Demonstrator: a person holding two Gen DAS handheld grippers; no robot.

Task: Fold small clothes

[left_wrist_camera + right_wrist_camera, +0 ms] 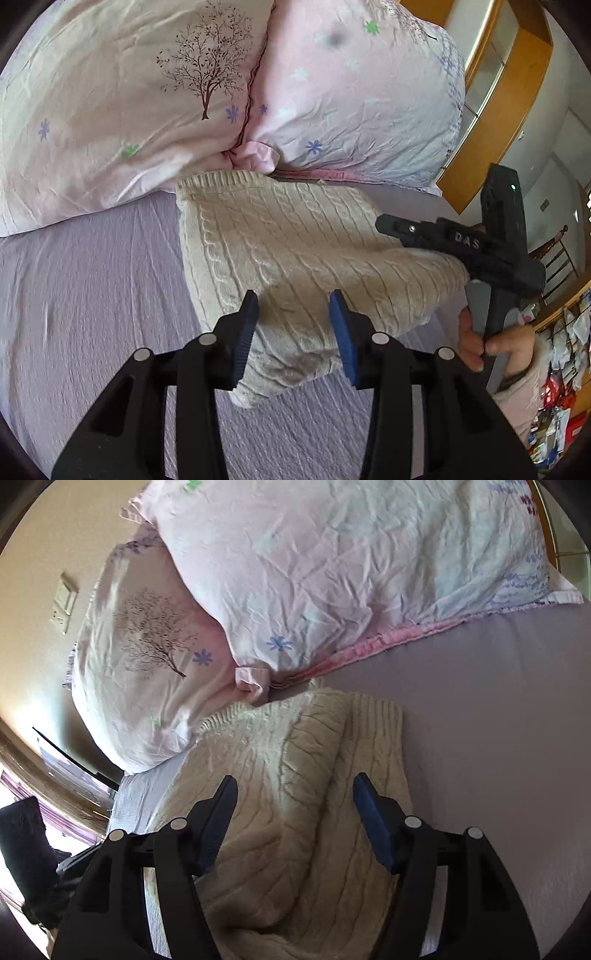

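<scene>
While the cream sweater (295,254) lies partly folded near the bed's (92,295) pillows (110,92), squaring remains. Left gripper (293,332) and right gripper (291,819) fingers gape, holding nothing.

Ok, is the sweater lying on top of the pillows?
No, the cream sweater lies on the purple bedsheet, its ribbed hem just reaching the foot of the pink pillows.

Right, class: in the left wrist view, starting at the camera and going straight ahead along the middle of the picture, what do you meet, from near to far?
Left gripper → cream knitted sweater on the purple bedsheet → pink pillow corner → the seam where two pink pillows meet.
</scene>
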